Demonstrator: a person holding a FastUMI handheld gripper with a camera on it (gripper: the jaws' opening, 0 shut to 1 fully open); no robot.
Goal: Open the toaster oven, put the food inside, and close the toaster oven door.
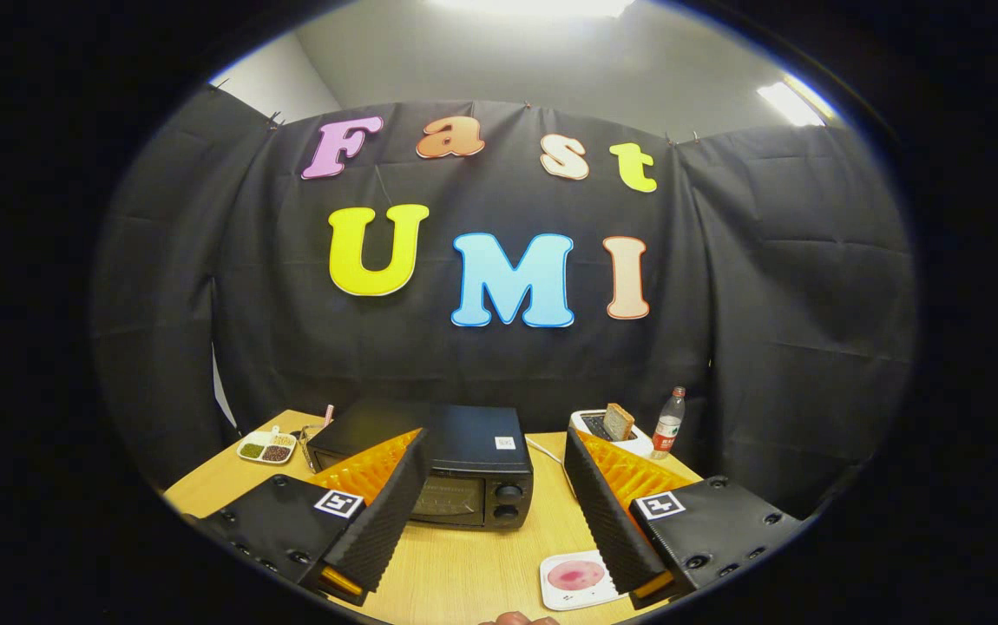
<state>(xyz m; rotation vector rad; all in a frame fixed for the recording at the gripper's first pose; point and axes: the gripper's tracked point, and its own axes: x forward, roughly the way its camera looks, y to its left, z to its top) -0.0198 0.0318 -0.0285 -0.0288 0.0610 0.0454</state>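
My fingers [490, 521] are spread wide with nothing between them, the toaster oven [456, 464] just ahead with its door shut, and I'd guess that stiff door wants pulling by its top edge, though I can't make out the handle.

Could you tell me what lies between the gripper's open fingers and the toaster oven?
Only bare wooden table, seen in the gripper view. The open gripper hovers short of the closed toaster oven.
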